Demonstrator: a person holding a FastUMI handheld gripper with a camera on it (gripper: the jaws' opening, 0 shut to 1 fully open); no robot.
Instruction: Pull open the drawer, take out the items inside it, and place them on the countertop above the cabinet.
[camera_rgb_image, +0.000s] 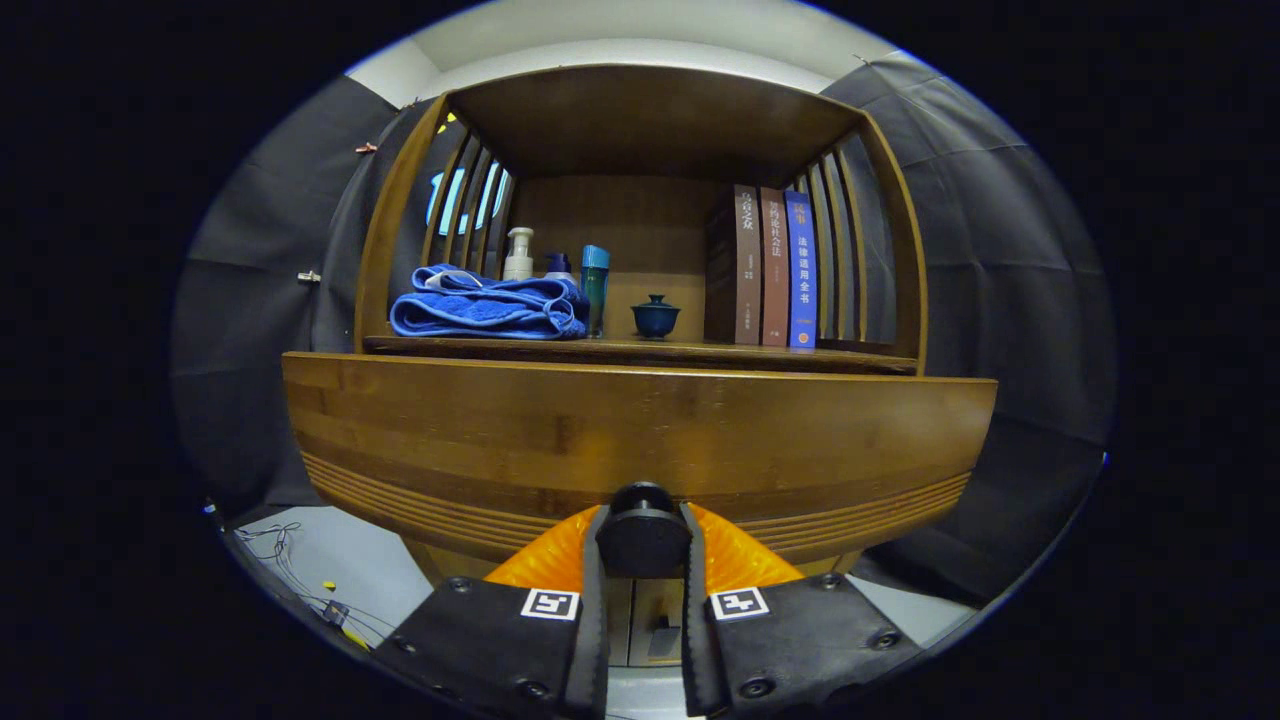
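Observation:
A wooden drawer front of the cabinet bulges toward me, just below the countertop. Its round dark knob sits low on the front, and my gripper is shut on it, one finger pressing each side. The drawer's inside is hidden behind its front. On the countertop lie a folded blue towel, a white pump bottle, a small dark-capped bottle, a teal bottle and a small lidded blue cup.
Three upright books stand at the right of the countertop, under a wooden hood with slatted sides. Black cloth walls surround the cabinet. Cables lie on the pale floor down to the left.

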